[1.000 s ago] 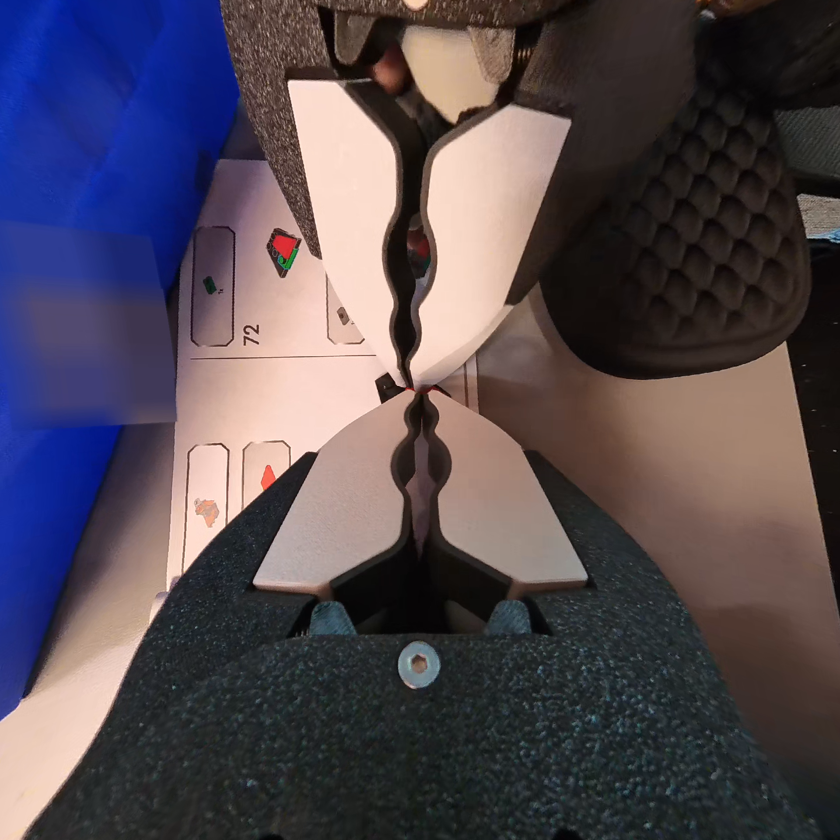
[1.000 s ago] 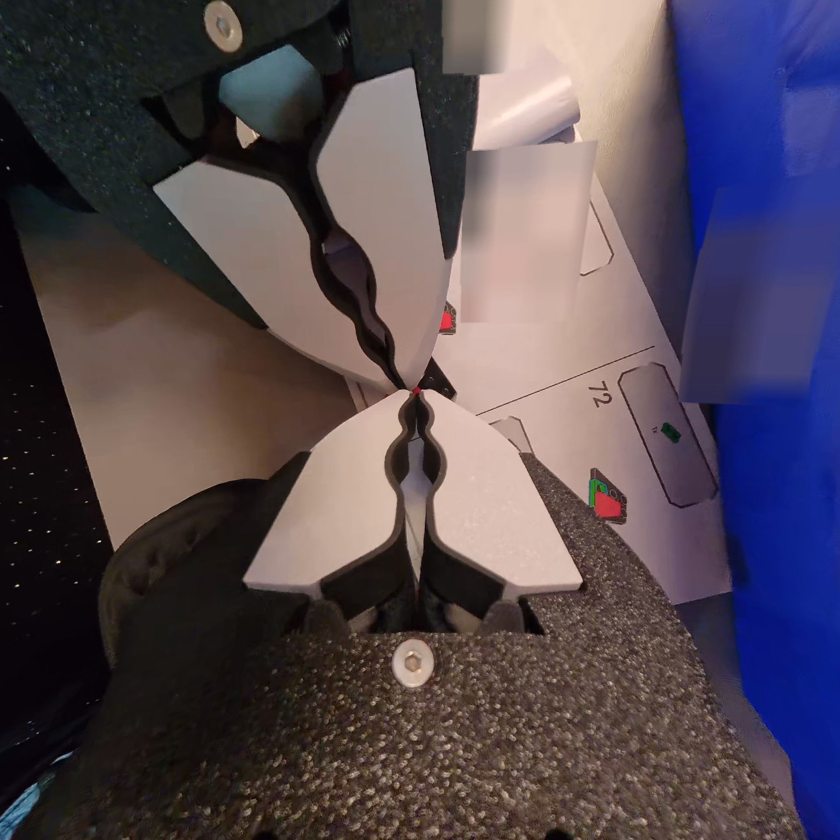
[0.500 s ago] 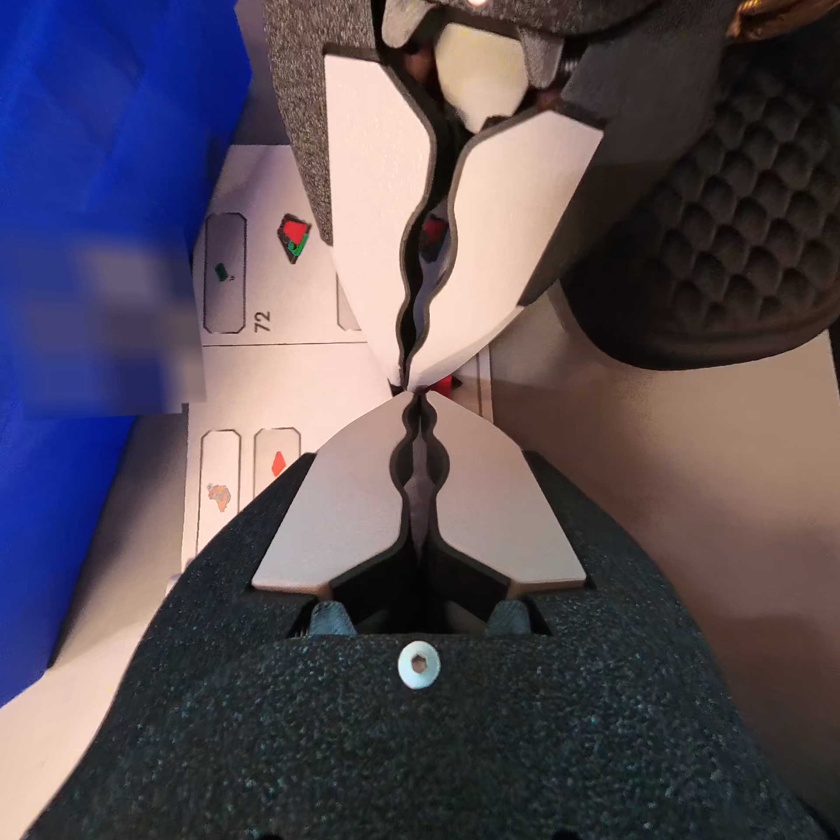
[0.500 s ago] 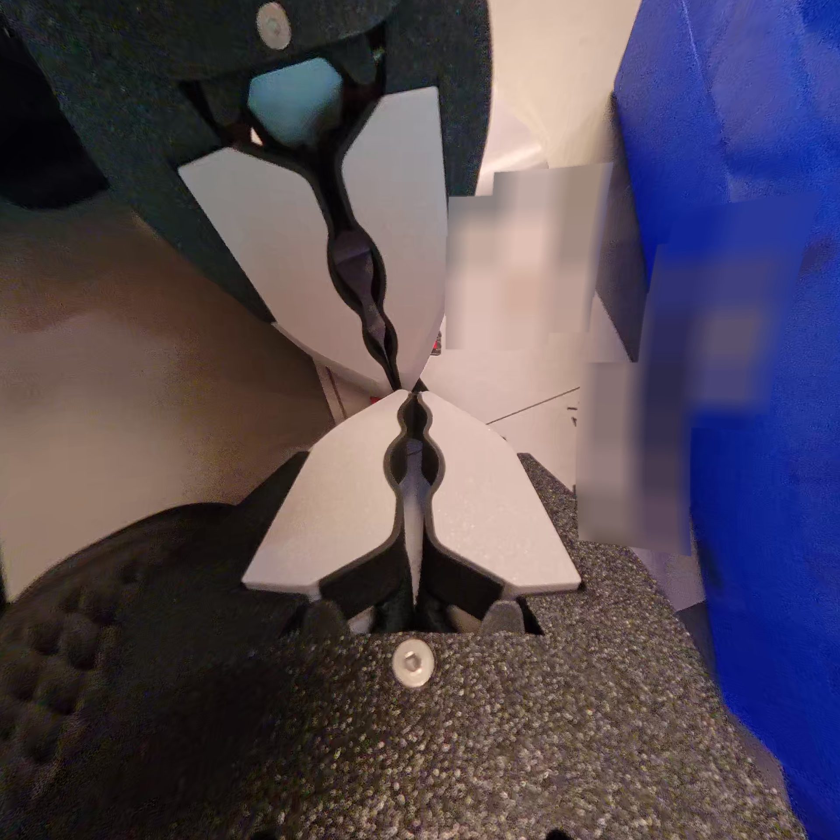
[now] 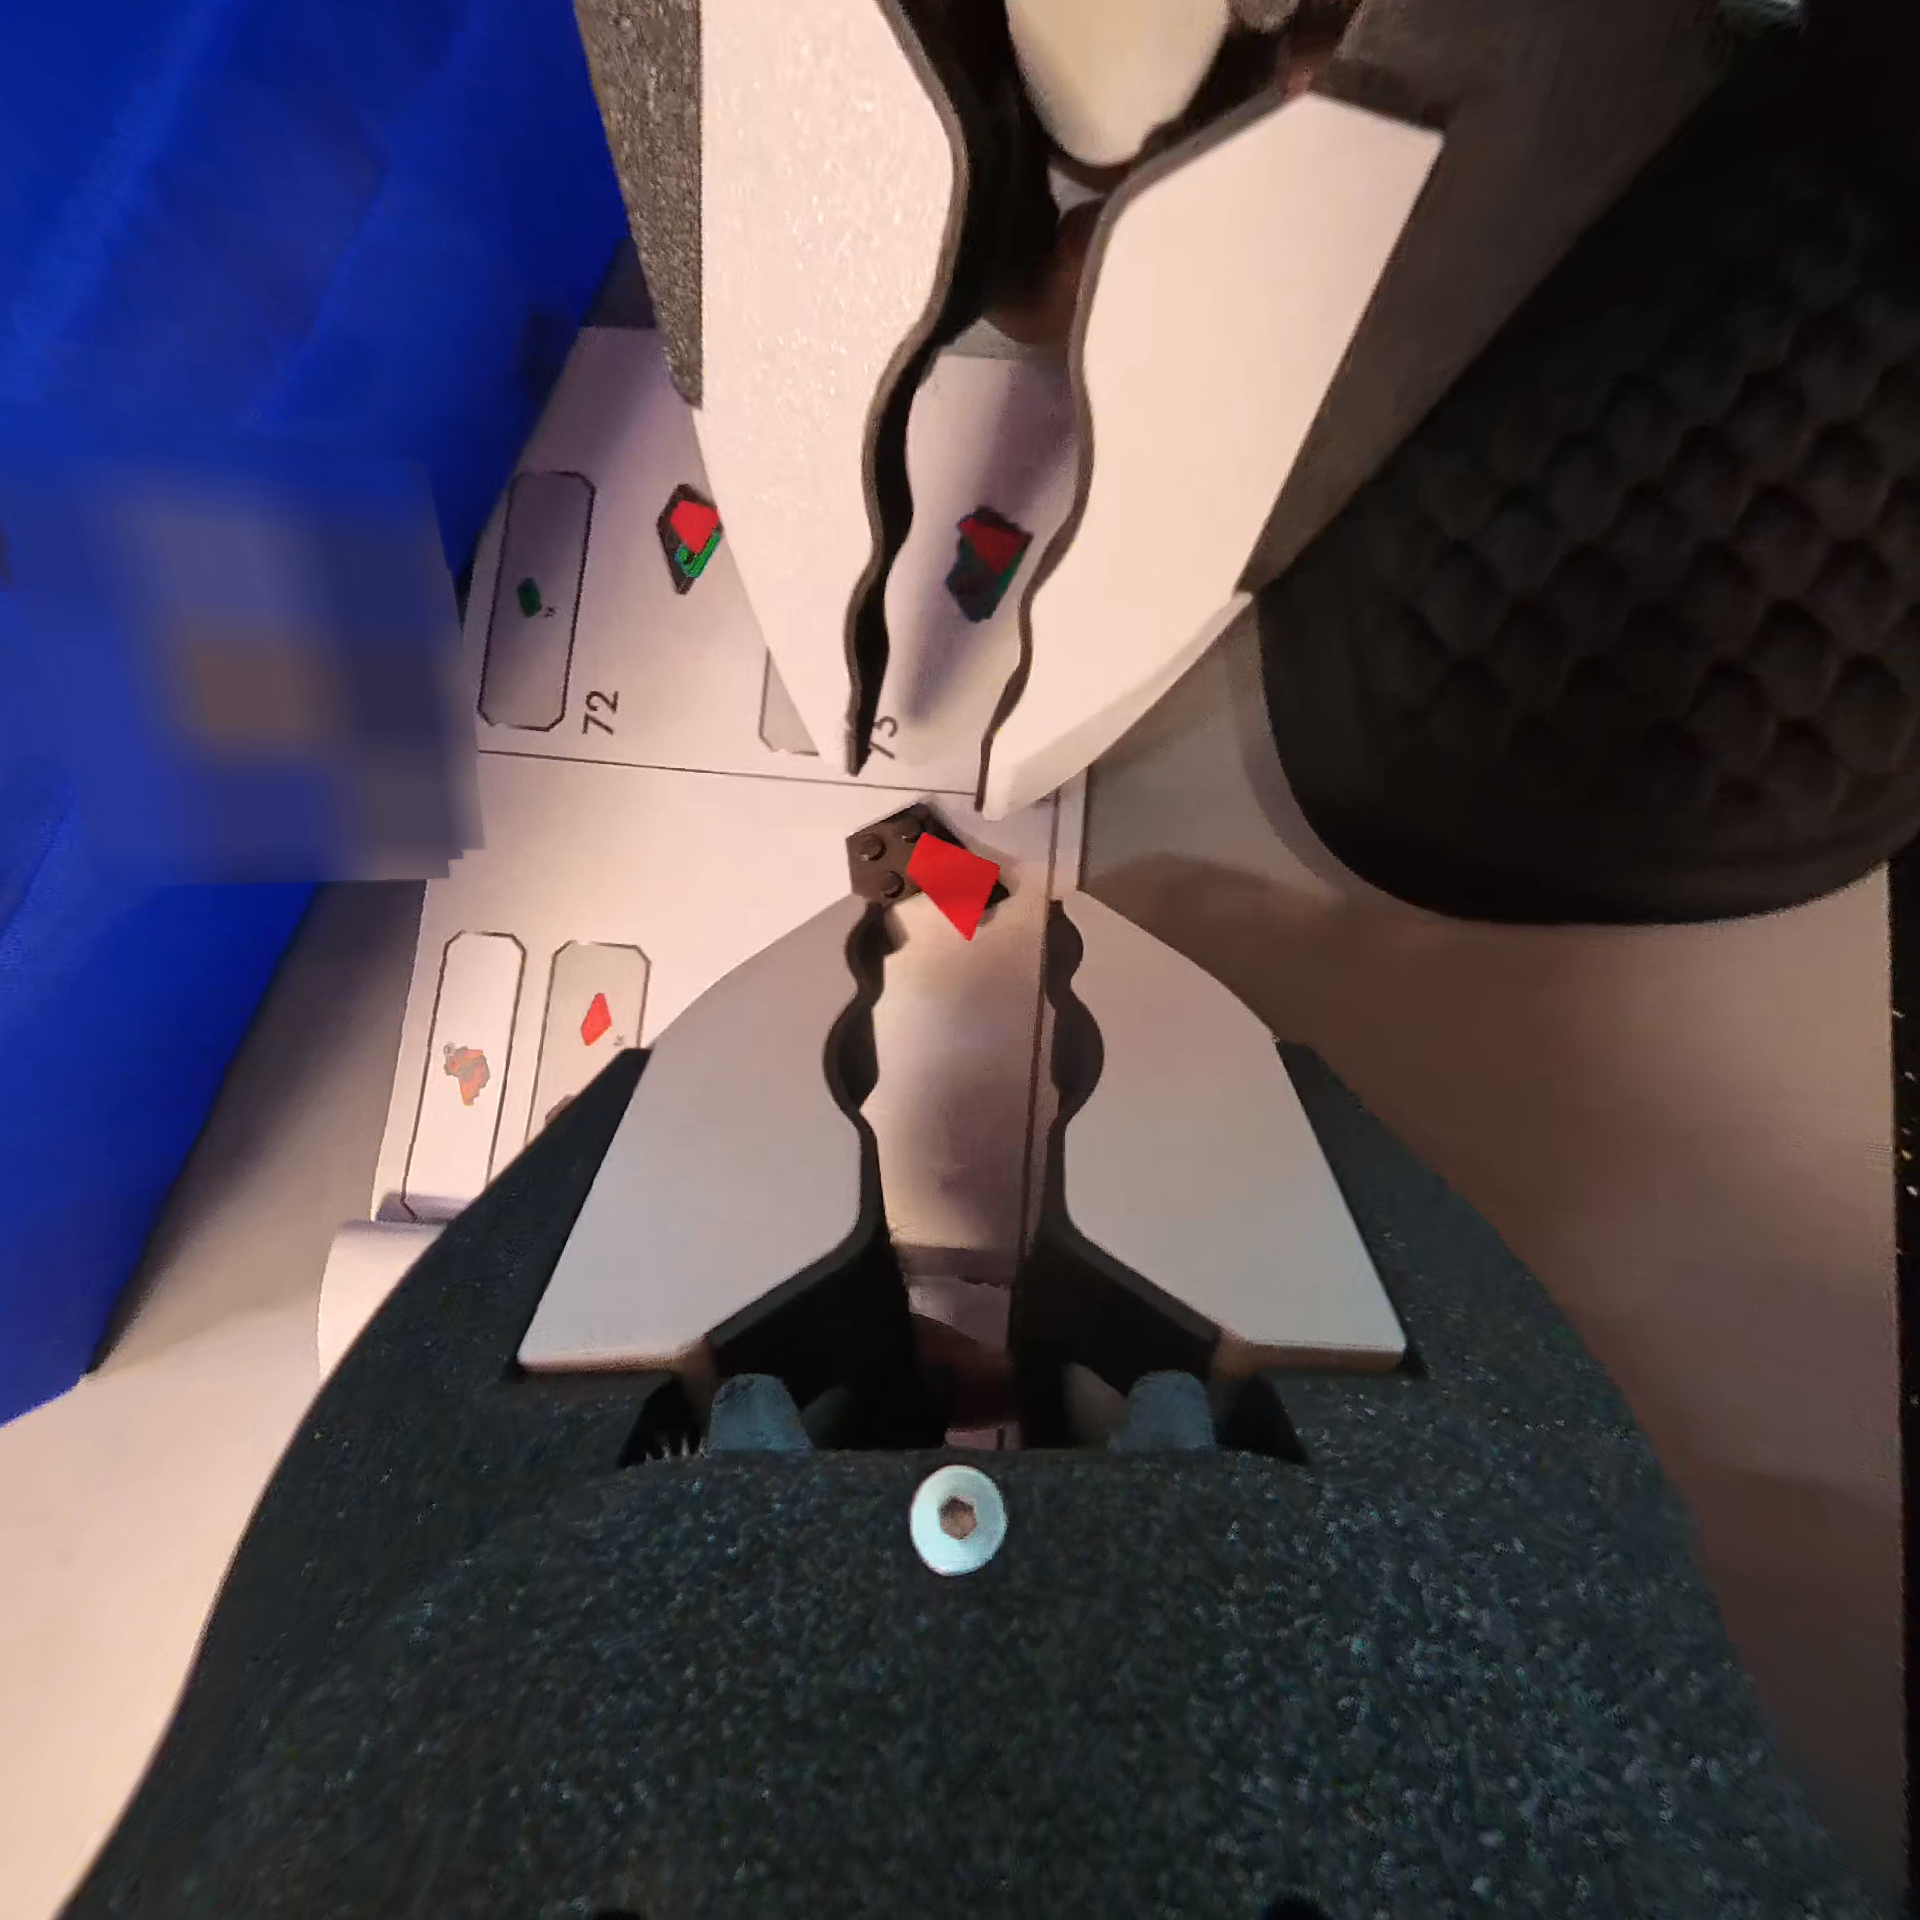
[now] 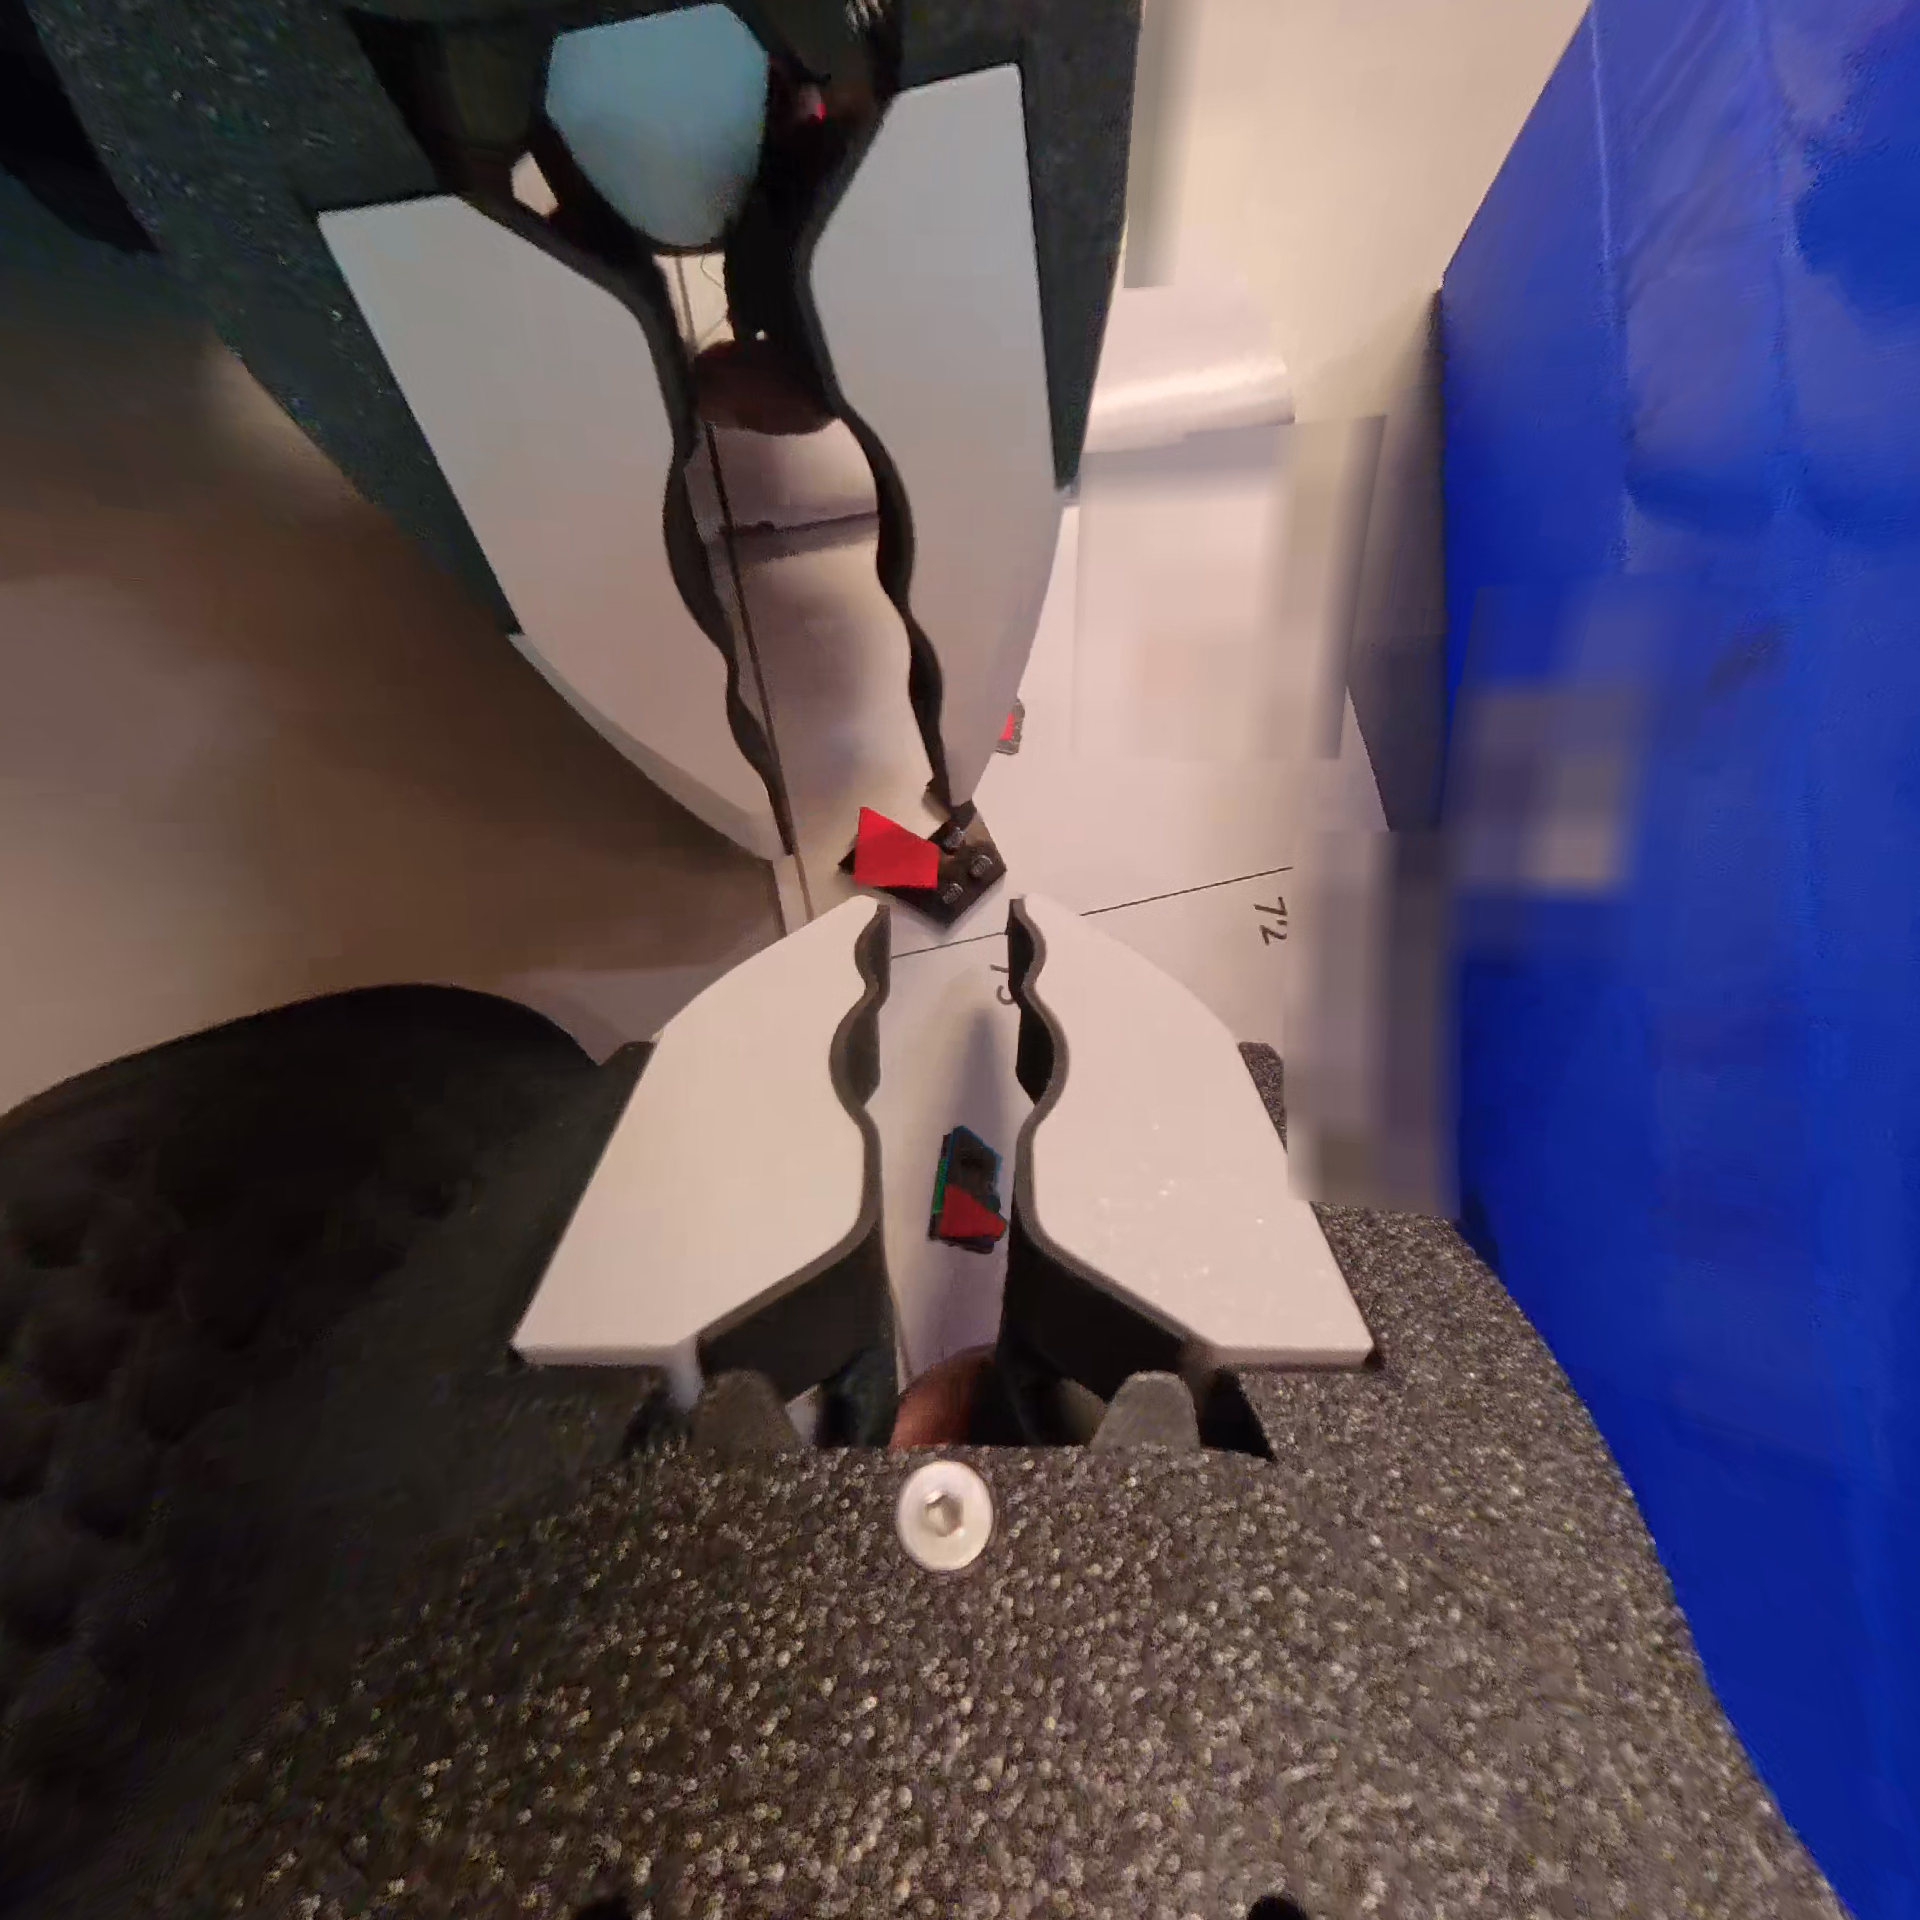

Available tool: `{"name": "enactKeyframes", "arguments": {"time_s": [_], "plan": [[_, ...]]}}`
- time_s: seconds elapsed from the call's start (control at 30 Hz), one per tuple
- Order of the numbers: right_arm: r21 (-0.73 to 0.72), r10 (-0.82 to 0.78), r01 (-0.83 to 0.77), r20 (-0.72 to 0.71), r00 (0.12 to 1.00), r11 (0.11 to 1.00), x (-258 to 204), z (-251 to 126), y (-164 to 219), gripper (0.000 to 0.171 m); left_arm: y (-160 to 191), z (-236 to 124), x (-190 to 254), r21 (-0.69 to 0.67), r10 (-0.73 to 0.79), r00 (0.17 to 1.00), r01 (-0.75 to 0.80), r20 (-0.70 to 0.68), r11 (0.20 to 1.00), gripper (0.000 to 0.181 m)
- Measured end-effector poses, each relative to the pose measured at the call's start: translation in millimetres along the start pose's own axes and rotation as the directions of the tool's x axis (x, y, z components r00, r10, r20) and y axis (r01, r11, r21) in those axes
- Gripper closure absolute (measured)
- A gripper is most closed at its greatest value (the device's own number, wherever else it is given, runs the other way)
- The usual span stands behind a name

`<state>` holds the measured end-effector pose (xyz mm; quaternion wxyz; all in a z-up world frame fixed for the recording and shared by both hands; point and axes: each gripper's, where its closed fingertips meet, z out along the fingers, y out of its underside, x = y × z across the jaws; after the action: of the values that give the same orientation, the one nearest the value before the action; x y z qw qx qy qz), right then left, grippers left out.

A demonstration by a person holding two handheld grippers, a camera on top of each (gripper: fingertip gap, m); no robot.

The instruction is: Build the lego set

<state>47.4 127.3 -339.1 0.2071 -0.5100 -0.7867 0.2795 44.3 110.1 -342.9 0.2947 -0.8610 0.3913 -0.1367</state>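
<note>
Far left, left wrist view: blue fabric (image 5: 208,312), blurred, purpose unclear. Next over, white printed instruction sheet (image 5: 644,821) lying flat on pale tabletop (image 5: 1455,1091), step panels showing small coloured part drawings; presumably kept under the work for reference. Centre: small black studded lego plate with red wedge tile (image 5: 930,868) on top, lying free on the sheet, wedge apparently seated. Left gripper (image 5: 954,914) below it, jaws spread, gripping nothing, one tip just beside the plate. Right gripper (image 5: 920,774) opposite, jaws likewise spread and empty, tips just above the piece. Judged: piece released onto the sheet. Far right: black dimpled pad (image 5: 1610,571), role unknown.
</note>
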Motion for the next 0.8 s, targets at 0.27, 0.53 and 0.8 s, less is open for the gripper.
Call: {"name": "enactKeyframes", "arguments": {"time_s": [0.27,0.53,0.8], "plan": [[-0.015,0.000,0.001,0.040,0.999,1.000,-0.6,5.3,6.7,0.154,-7.4,4.7,-9.6,0.003,-0.055,0.991,0.055,0.118,0.998,0.156],[0.016,-0.011,0.009,0.082,0.997,1.000,-1.1,-8.6,5.9,0.134,-18.2,-25.0,33.7,0.167,-0.070,0.978,0.037,0.194,0.985,0.142],[-0.017,-0.179,0.187,0.213,0.961,0.982,-0.7,-0.4,-5.4,0.119,15.8,-71.3,70.2,0.305,-0.124,0.975,0.063,0.184,0.950,0.140]]}}
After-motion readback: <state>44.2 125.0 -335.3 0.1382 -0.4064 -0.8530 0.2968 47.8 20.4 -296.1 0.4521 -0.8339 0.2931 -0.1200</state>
